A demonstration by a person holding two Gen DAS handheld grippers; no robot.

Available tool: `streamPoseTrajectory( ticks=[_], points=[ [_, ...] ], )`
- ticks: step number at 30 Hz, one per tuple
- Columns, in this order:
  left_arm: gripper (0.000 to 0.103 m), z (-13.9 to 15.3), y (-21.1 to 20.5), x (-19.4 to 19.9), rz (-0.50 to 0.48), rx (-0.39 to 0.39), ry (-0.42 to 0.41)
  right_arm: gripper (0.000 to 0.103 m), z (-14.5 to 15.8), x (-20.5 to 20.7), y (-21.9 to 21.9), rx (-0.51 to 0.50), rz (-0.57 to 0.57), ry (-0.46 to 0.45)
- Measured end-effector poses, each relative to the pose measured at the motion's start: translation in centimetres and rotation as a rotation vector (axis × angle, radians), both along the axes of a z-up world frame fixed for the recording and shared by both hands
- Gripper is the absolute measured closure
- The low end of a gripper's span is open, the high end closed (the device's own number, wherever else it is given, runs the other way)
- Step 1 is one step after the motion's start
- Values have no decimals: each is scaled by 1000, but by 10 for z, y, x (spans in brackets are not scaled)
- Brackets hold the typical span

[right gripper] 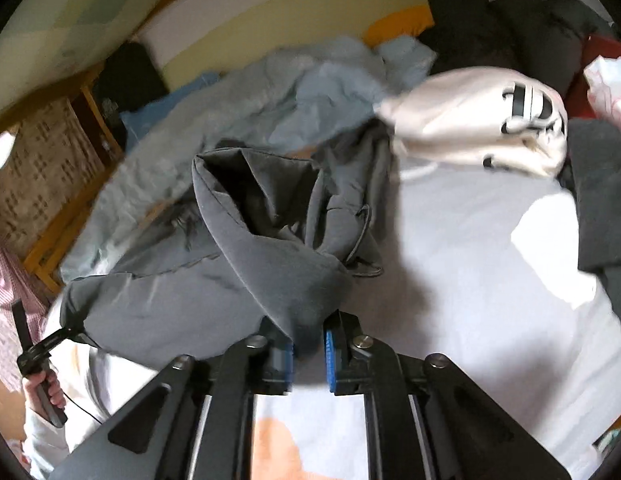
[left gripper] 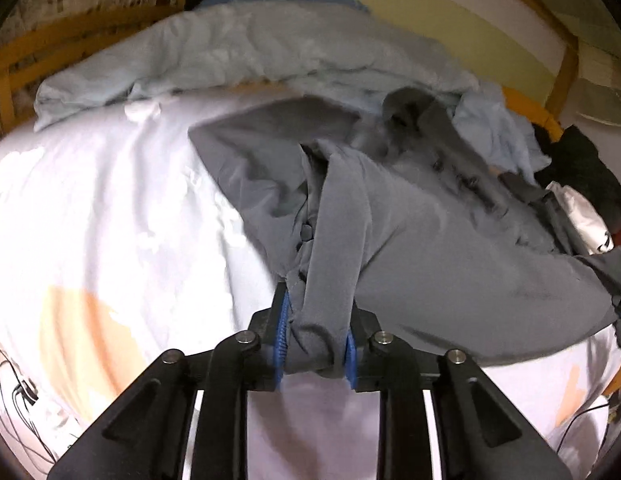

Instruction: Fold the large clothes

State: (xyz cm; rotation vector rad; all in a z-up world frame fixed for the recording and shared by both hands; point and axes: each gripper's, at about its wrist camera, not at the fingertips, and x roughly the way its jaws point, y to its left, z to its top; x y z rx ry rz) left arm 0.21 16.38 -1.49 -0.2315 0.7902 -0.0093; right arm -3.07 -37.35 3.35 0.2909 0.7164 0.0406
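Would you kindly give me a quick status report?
Left gripper and right gripper both clamped on the grey fabric jacket. Jacket bunched over white bedsheet. Cream hoodie lies beyond.

Left tool (left gripper: 315,344): black linkage arms, triangular recesses, silver round pivot screws, blue ribbed pads (left gripper: 281,332) on black finger blocks.
Right tool (right gripper: 308,356): same build, black arms, silver screws, blue pads (right gripper: 330,354).
Person: pink-and-white checked sleeve (right gripper: 8,292); hand (right gripper: 40,390) on black handle, thin black cable trailing.
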Motion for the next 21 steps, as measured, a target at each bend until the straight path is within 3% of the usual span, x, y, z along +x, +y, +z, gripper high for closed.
streamPoseTrajectory(
  ticks=[2, 4, 6, 7, 11, 12, 13, 14, 15, 21],
  points=[
    [68, 3, -9, -5, 17, 67, -49, 64, -7, 4, 0, -119, -85, -13],
    [68, 19, -12, -15, 26, 62, -145, 43, -4, 5, 0, -218, -161, -42],
    [63, 37, -13, -20, -1, 26, -235, 42, 3, 3, 0, -273, -185, -72],
    [60, 45, -16, -19, -1, 43, -261, 42, 8, 1, 0, -279, -184, -97],
    [58, 60, -22, -2, -18, 79, -284, 42, 26, -1, -3, -343, -210, -162],
    [58, 59, -23, 4, -27, 74, -276, 56, 29, 2, -2, -352, -189, -160],
    [60, 55, -25, 13, -38, 75, -261, 89, 28, 7, 0, -344, -145, -142],
    [66, 51, -26, 20, -35, 85, -247, 100, 26, 17, 1, -329, -102, -115],
    [69, 46, -26, 24, -27, 93, -231, 101, 21, 25, 1, -324, -87, -93],
    [67, 0, -7, 49, 45, 43, -150, 101, -29, 66, -16, -330, -162, 60]
  ],
)
